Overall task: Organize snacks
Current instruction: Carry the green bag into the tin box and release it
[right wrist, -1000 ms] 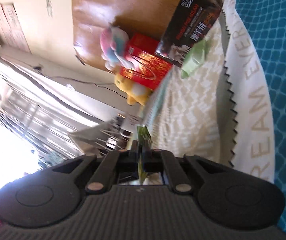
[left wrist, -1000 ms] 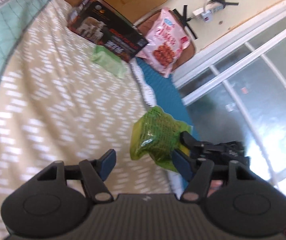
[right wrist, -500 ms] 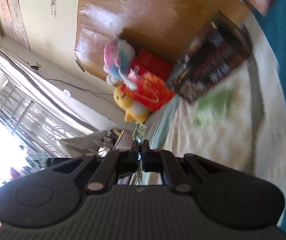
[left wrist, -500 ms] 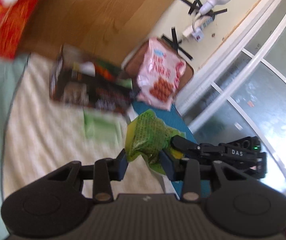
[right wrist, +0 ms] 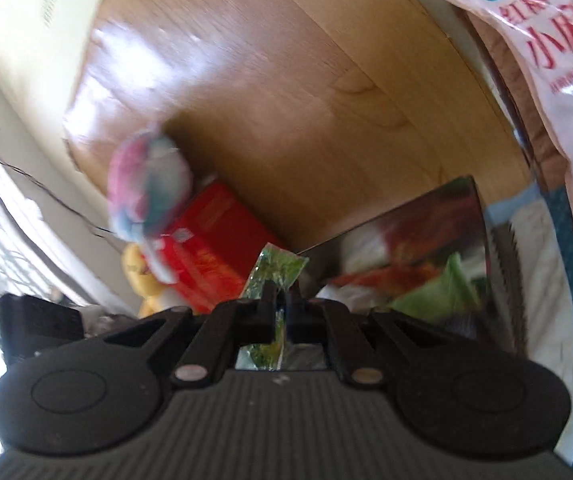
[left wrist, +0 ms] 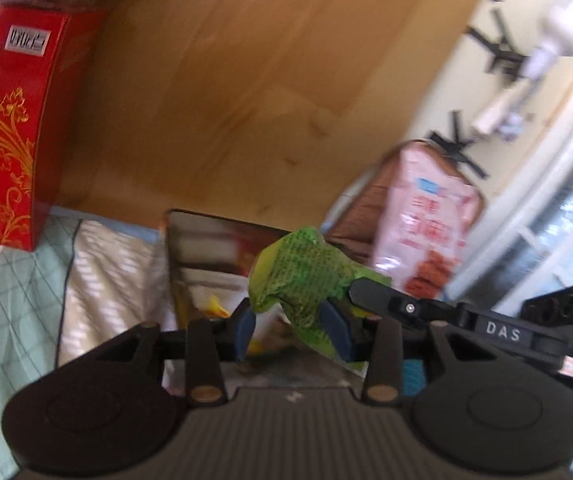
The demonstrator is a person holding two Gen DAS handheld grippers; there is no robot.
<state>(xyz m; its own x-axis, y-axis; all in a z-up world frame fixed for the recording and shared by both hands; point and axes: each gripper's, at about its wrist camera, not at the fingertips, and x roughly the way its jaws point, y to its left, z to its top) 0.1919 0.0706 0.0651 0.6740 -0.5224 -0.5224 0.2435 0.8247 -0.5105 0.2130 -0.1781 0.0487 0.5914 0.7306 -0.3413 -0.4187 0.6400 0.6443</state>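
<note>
A green snack packet (left wrist: 302, 276) hangs in the air between both grippers. In the left wrist view my left gripper (left wrist: 292, 326) has its blue pads against the packet's lower part, and its jaws are opening slightly with the packet between them. My right gripper (left wrist: 354, 286) comes in from the right and pinches the packet's edge. In the right wrist view that right gripper (right wrist: 280, 300) is shut on the thin green packet edge (right wrist: 274, 272). A pink snack bag (left wrist: 426, 232) leans in a brown container (left wrist: 366, 208) at the right.
A dark printed box (left wrist: 206, 256) lies on the patterned bed cover (left wrist: 106, 272) under the packet, against the wooden headboard (left wrist: 246, 80). A red box (left wrist: 10, 128) stands at the left with a plush toy (right wrist: 146, 188) on it. A pale green packet (right wrist: 438, 292) lies by the dark box.
Both grippers have travelled with the green packet up the bed toward the headboard and risen. The left jaws, wide apart a second ago, have closed in around the packet.
</note>
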